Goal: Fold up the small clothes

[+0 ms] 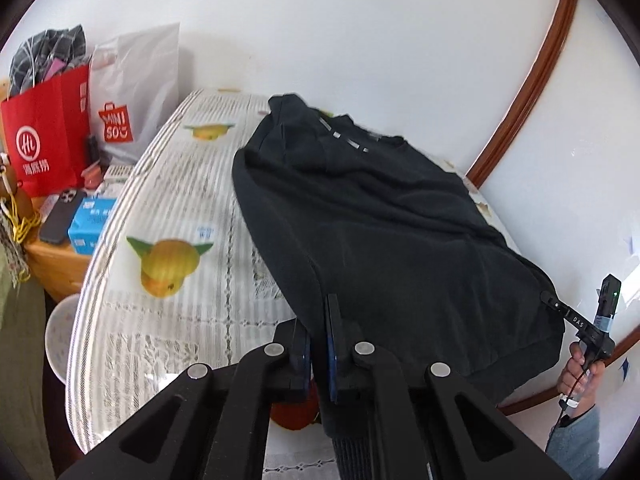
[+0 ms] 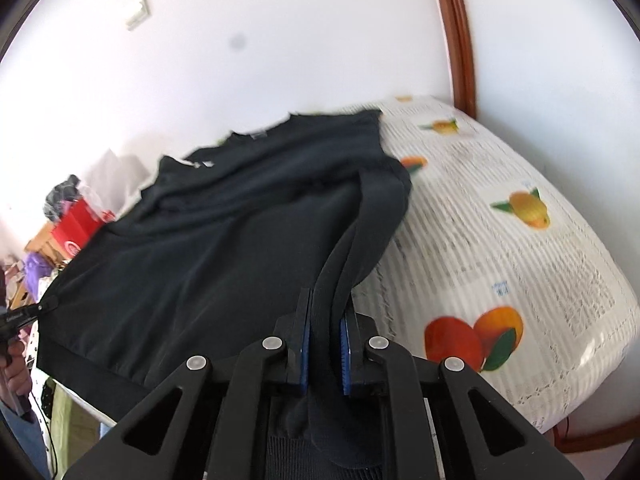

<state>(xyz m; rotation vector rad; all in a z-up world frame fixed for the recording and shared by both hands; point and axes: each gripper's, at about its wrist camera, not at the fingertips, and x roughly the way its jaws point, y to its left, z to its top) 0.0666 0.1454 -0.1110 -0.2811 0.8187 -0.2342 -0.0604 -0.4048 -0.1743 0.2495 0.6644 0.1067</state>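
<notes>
Two corners of the black sweatshirt (image 1: 392,220) are in my grip, one in each claw, and that is why the lower half of it hangs in the air while the collar end lies on the counter (image 1: 168,208). My left claw (image 1: 318,344) is pinched almost fully together on the thin hem at its corner; the fabric runs straight out from between the blue pads and a ribbed edge drops below them. My right claw (image 2: 325,330) is closed on a thicker bunch, what looks like a folded band of sleeve or hem, so its jaws stand a little apart around the cloth, pressing on it from both sides.

In the left wrist view I can see my right hand (image 1: 580,372) on its handle at the far corner, and the hem is stretched fairly taut between the two grips. I judge that this is the point of holding it so: with the bottom edge pulled straight and raised, I can carry it over toward the collar and lay the garment in half without wrinkles.

Under the shirt lies a white lace cloth printed with fruit (image 2: 472,340), with free space on either side. Past the counter's left end stand a red paper bag (image 1: 48,136) and a white shopping bag (image 1: 136,92), well apart from the sweatshirt.
</notes>
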